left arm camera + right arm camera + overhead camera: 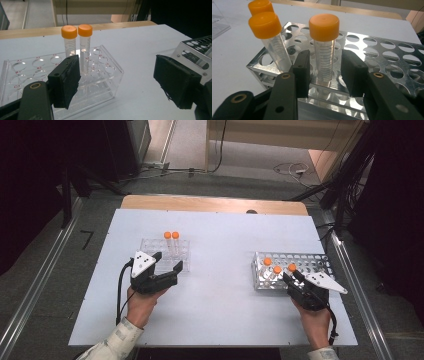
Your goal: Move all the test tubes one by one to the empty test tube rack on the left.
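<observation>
In the high view, a metal rack point(310, 265) is seen at the right of the white bench point(220, 315), with three orange-capped tubes at its near left corner; a clear plastic rack point(165, 255) with two capped tubes point(171, 242) is seen left of centre. The right gripper point(325, 72) is placed around the nearest tube point(324, 50) in the metal rack. Its jaws flank the tube's lower body closely, a thin gap being visible on each side, so no grip is judged to be made yet. The two other tubes point(268, 37) lean at the upper left of the right gripper view. The left gripper point(120, 82) is held wide open and empty, just in front of the clear rack.

The step in hand is judged to be the grasp of a tube for transfer. A full closure on the tube, then a straight lift clear of the rack holes, is called for next.
</observation>
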{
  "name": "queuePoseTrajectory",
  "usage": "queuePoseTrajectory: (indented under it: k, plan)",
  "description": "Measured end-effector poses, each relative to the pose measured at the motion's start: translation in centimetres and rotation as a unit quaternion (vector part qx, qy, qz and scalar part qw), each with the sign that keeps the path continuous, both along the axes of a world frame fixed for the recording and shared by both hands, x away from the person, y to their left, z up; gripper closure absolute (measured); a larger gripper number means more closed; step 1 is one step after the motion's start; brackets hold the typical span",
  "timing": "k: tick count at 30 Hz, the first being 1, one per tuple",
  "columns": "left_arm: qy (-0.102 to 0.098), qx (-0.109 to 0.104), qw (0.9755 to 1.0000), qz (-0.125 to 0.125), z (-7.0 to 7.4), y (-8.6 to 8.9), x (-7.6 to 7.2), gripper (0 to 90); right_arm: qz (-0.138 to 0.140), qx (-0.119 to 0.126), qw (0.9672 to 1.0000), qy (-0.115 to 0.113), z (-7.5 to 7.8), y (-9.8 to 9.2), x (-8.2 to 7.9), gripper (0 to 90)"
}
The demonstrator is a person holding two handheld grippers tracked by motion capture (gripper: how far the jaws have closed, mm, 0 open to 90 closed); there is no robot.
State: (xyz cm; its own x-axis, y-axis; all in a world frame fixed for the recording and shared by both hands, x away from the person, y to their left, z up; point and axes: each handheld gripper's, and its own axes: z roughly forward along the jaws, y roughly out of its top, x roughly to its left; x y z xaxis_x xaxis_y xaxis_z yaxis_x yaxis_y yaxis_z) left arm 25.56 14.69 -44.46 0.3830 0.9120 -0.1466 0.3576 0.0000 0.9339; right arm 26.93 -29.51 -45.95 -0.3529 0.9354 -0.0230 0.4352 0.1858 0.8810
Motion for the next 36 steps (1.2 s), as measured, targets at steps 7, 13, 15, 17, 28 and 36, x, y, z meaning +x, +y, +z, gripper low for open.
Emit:
queuePoseTrajectory:
  k: [7,13,15,17,28,36]
  plan:
    - [0.001,0.004,1.0000,-0.003,0.0,-0.1,0.0,21.0,0.002,-0.001,1.0000,0.003,-0.2,0.0,0.4,64.2]
    - [0.000,0.003,1.0000,-0.003,0.0,-0.1,0.0,21.1,0.004,-0.007,1.0000,-0.001,-0.2,0.3,0.4,71.0]
    - [0.001,0.004,1.0000,-0.004,0.0,-0.1,0.0,21.1,0.005,-0.003,1.0000,-0.002,-0.1,0.2,0.3,71.1]
    - [0.001,0.003,1.0000,-0.005,-0.1,-0.1,0.0,21.1,0.006,-0.001,1.0000,-0.007,0.1,0.1,0.2,71.3]
    - [0.000,0.002,1.0000,-0.009,0.0,-0.3,-0.1,21.1,0.003,0.030,0.9984,-0.048,2.7,-0.5,-1.2,71.7]
    - [0.002,0.003,1.0000,-0.009,0.0,-0.3,0.0,21.1,0.020,0.045,0.9969,-0.061,4.3,-0.4,-3.2,71.8]
